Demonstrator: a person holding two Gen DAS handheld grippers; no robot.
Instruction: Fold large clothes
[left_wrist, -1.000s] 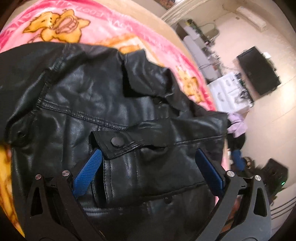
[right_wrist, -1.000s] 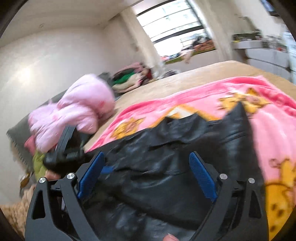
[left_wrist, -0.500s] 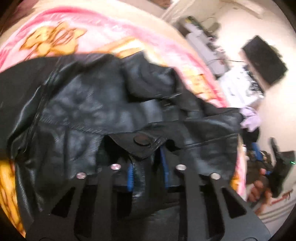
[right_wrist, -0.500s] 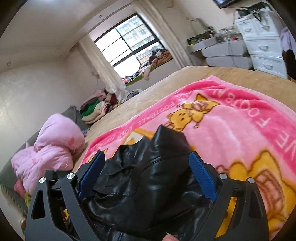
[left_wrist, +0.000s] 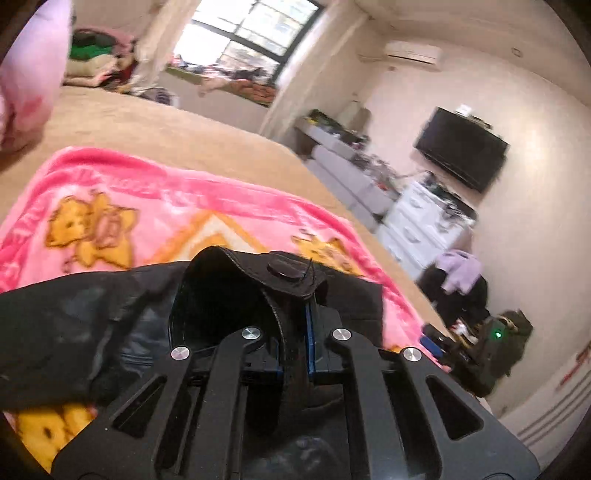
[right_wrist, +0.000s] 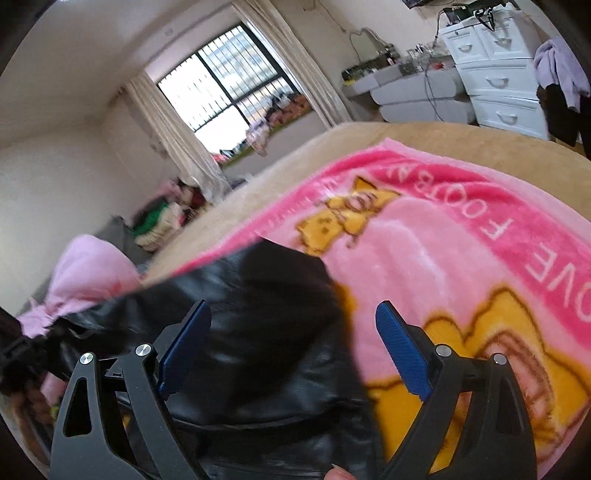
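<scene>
1. Bed with a tan cover (left_wrist: 177, 136): it carries everything; a pink fleece blanket printed with yellow cartoon bears (right_wrist: 461, 266) is spread over it as the folding surface.
2. Black leather-look jacket with snap buttons (right_wrist: 258, 362): it lies crumpled on the blanket's near edge, unfolded, with no flat layers or squared edges visible. Judged from this, folding is at its start: one part is gripped, and the laying-out and every fold remain to be done.
3. Jacket surface: glossy, stiff and creased; one part is raised off the blanket into a hollow loop, topped by a tab with a round black snap button (left_wrist: 282, 271).
4. Right gripper (right_wrist: 291, 350): its blue-padded jaws stand spread wide over the jacket's rumpled top, one pad above the leather and the other above bare blanket; nothing is held.
5. Left gripper (left_wrist: 295, 343): its jaws are pressed together, pinching the jacket's seamed band just below the snap tab and holding that part up.
</scene>
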